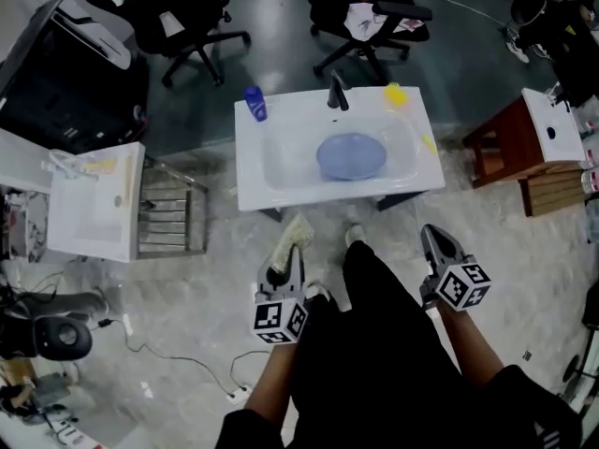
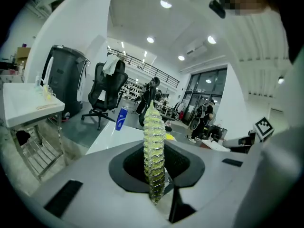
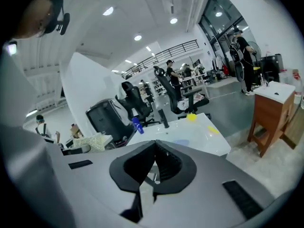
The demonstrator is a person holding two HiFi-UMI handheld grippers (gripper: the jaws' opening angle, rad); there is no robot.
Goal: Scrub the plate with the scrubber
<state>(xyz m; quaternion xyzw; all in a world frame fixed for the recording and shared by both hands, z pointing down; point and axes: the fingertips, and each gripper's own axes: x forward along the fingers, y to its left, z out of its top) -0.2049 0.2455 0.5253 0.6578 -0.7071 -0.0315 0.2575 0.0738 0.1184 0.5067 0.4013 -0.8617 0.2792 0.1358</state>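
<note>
A round blue plate (image 1: 351, 156) lies in the basin of the white sink (image 1: 251, 171), which stands ahead of me on the floor. It shows faintly as the plate (image 3: 183, 141) in the right gripper view. My left gripper (image 1: 279, 271) is held low, well short of the sink, shut on a yellowish mesh scrubber (image 1: 292, 237). In the left gripper view the scrubber (image 2: 154, 151) stands edge-on between the jaws of the left gripper (image 2: 156, 177). My right gripper (image 1: 438, 241) is also short of the sink. The right gripper (image 3: 154, 158) is shut with nothing in it.
A black faucet (image 1: 337, 92), a blue bottle (image 1: 255, 103) and a yellow item (image 1: 396, 94) stand on the sink's back rim. A second white sink (image 1: 94, 204) with a metal rack (image 1: 173, 218) is at the left, a brown wooden stand (image 1: 505, 143) at the right, and office chairs (image 1: 370, 17) behind.
</note>
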